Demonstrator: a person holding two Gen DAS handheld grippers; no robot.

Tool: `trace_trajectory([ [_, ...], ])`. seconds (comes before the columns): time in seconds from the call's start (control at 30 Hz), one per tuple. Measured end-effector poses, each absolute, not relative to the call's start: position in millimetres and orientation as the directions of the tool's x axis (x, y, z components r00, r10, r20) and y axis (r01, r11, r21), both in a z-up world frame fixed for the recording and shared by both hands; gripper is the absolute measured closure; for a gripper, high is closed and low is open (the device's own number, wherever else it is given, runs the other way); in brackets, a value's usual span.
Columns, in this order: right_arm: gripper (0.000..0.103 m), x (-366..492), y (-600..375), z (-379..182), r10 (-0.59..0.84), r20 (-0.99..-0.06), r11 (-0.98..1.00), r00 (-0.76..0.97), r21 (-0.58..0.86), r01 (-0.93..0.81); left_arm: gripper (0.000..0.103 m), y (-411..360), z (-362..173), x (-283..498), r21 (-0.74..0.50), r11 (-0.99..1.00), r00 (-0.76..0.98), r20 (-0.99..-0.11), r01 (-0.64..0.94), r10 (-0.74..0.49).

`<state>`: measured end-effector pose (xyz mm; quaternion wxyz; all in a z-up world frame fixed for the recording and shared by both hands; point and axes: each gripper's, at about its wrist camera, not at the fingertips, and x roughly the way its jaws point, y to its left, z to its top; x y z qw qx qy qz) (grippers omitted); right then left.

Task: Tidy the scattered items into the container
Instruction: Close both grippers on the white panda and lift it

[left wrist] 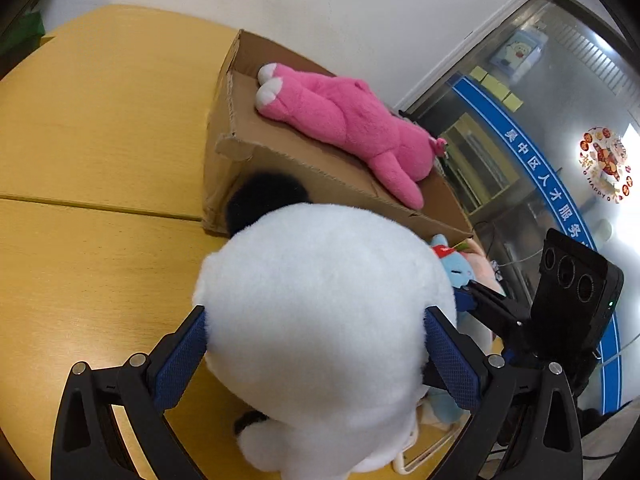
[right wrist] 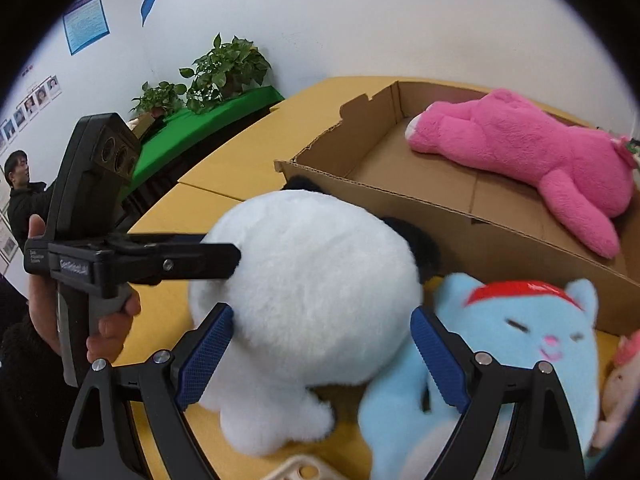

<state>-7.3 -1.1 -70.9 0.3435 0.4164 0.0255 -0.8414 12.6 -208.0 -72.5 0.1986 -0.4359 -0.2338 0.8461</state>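
Observation:
A white plush panda with black ears (left wrist: 324, 312) (right wrist: 308, 288) stands on the yellow table in front of a cardboard box (left wrist: 320, 178) (right wrist: 436, 204). My left gripper (left wrist: 316, 332) is shut on the panda's head, one blue pad on each side. My right gripper (right wrist: 322, 338) is also shut on the panda's head from another side; its right finger presses against a blue plush cat (right wrist: 508, 344) (left wrist: 456, 268). A pink plush bear (left wrist: 344, 120) (right wrist: 532, 148) lies inside the box.
A pale pink plush (right wrist: 618, 380) lies at the right edge. A white plastic rack (right wrist: 300, 468) lies under the toys. The yellow table (left wrist: 100, 128) stretches left. Potted plants (right wrist: 224, 68) stand on a green counter. A glass door (left wrist: 560, 120) is behind the box.

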Motion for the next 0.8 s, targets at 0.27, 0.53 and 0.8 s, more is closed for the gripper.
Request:
trace_trajectory([
  [0.27, 0.017, -6.3, -9.2, -77.6, -0.581, -0.700, -0.734, -0.416, 0.229, 0.639, 0.012, -208.8, -74.1, 14.1, -0.581, -0.793, -0.508, -0.636, -0.181, 0.582],
  [0.53, 0.003, -15.6, -18.9, -84.7, -0.562, -0.711, -0.737, -0.422, 0.201, 0.645, 0.020, -215.8, -73.5, 17.6, -0.584, -0.793, -0.511, -0.635, -0.173, 0.579],
  [0.8, 0.029, 0.4, -20.9, -78.4, -0.620, -0.676, -0.701, -0.398, 0.251, 0.668, 0.022, -214.7, -52.3, 40.6, -0.523, -0.840, -0.554, -0.660, -0.147, 0.508],
])
